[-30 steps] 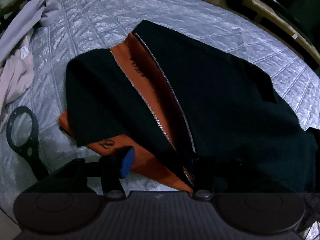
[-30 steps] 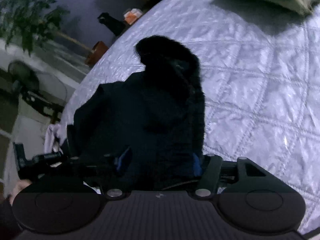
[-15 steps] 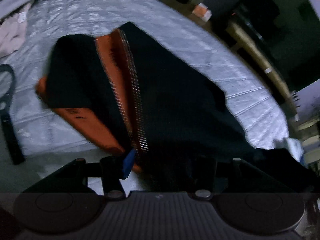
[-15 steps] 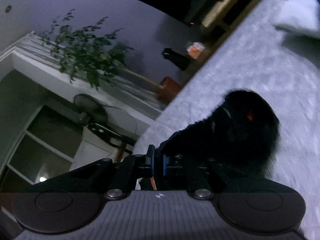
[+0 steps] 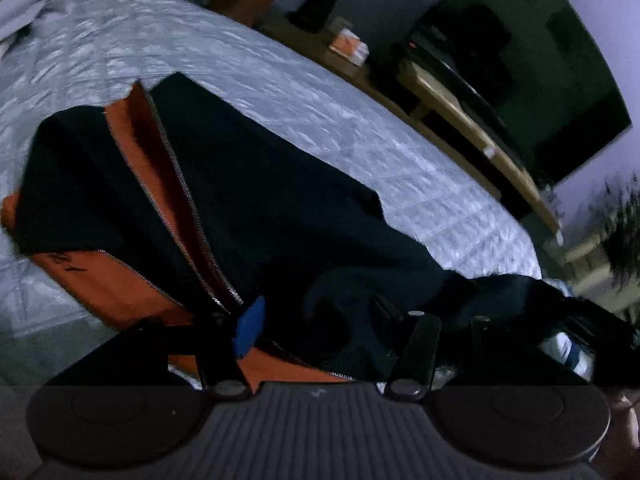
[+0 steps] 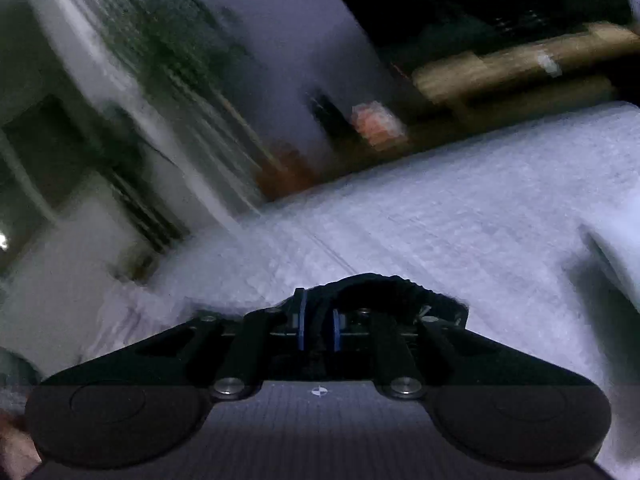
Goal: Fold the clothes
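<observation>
Folding is barely begun, judging by the layout: the black jacket (image 5: 256,200) lies spread on the quilted bed cover (image 5: 360,128), front unzipped, orange lining (image 5: 120,280) and zipper teeth (image 5: 180,200) exposed along the open front; no neat fold line is visible anywhere; the left part looks turned over on itself so the lining pokes out beneath, though whether that is a deliberate fold cannot be told. Left gripper (image 5: 324,332) sits low over the jacket's near edge, jaws opening, fabric lying between them; the blue pad (image 5: 250,330) stands clear of the cloth on its side, and the far finger is lost in dark fabric, so it reads as released rather than clenched. Right gripper (image 6: 318,328) has jaws close together with a bunch of black cloth (image 6: 380,292) between the blue pads and draping over the tips; jaws are opening slightly, yet the pads look pressed on the fabric, so it is grasping the jacket. Right wrist view is heavily blurred; room details, a plant (image 6: 168,12) and wooden furniture (image 6: 520,64), are smeared. Left to do, by this reading: carry the grasped part over the body, tuck sleeves, close the front, halve the bundle. A pale garment (image 5: 36,4) waits at the far corner, untouched.
</observation>
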Demonstrator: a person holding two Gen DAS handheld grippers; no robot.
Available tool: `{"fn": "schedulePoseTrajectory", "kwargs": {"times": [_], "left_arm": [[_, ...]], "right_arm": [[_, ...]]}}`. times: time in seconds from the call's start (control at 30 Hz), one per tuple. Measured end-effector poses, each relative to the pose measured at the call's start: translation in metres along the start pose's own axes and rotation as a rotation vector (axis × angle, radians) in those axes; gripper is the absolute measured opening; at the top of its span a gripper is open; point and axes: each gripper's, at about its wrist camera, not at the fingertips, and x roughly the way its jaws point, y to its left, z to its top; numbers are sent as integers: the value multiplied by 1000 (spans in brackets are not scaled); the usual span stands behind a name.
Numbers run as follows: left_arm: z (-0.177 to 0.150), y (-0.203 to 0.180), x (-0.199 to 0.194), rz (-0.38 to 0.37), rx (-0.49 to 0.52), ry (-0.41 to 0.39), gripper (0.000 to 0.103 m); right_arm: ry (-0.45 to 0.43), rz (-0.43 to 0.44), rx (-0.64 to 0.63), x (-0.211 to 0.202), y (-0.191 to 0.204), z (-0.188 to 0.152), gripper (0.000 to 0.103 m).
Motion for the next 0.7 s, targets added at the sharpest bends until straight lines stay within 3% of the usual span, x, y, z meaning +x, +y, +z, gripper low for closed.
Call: {"fn": "schedulePoseTrajectory", "kwargs": {"times": [0.03,0.13,0.3,0.33,0.4,0.47,0.5,0.53,0.6,0.7], "left_arm": [[-3,-5,2,-10,31,4,53],[-7,-25,15,-33,116,16,55],[-5,-56,34,-69,237,23,55],[-4,-62,36,-73,271,11,55],[-5,-72,35,-74,343,-12,55],[-10,-82,32,-93,421,-36,57],[-14,-86,30,-101,465,-48,58],[-19,-90,28,-95,513,-62,59],[-29,-94,26,-84,600,-76,59],[-33,-89,23,-37,677,-94,57]], "right_arm": [[20,-22,15,3,-6,-9,17],[-25,39,123,1,-14,-15,17],[-174,171,370,11,-30,30,17],[-196,156,362,16,-30,41,17],[-224,47,269,16,-24,59,21],[-199,-21,185,21,-20,66,53],[-188,-37,168,24,-20,64,63],[-174,-56,150,27,-20,62,65],[-102,-145,77,36,-17,55,83],[22,-305,-61,46,-9,40,83]]}}
